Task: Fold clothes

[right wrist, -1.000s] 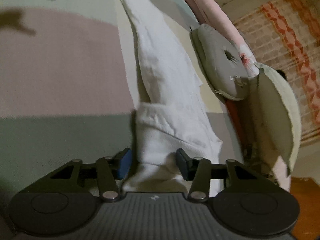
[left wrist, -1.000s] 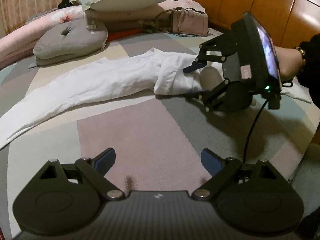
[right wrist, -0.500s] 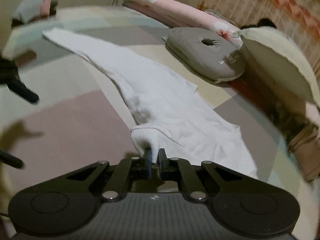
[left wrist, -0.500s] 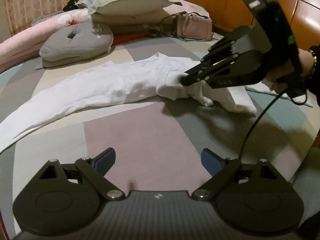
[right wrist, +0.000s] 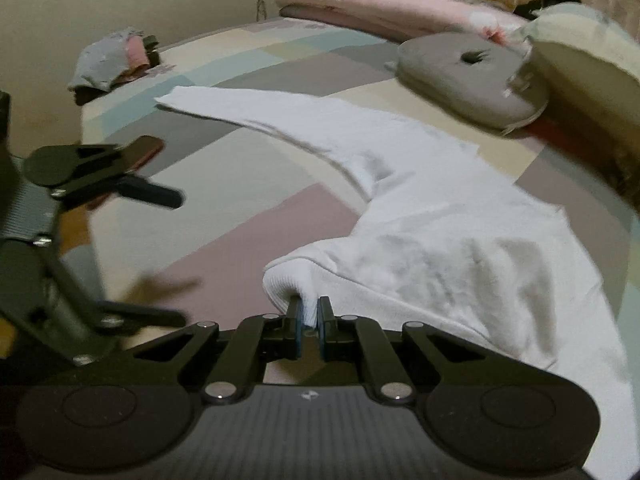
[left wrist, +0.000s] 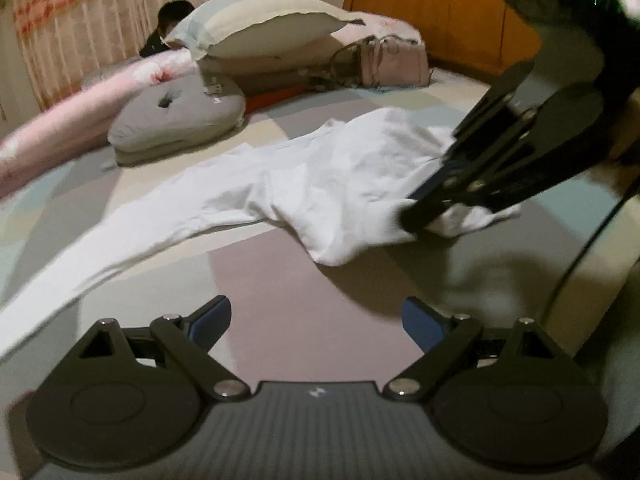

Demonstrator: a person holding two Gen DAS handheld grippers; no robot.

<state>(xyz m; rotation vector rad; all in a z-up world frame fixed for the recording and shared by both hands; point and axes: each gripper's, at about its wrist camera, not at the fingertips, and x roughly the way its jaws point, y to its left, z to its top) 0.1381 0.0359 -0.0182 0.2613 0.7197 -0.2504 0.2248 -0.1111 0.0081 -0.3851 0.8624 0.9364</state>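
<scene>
Pinching the ribbed hem of the long white cotton garment (right wrist: pixel 420 208) at lower centre, the right gripper (right wrist: pixel 308 320) is clamping its jaws there; the left gripper (left wrist: pixel 316 322) is hovering, jaws apart, over the patchwork bed (left wrist: pixel 304 304).

Garment (right wrist: pixel 440 240) hem hidden between pads (right wrist: pixel 296 322)
</scene>
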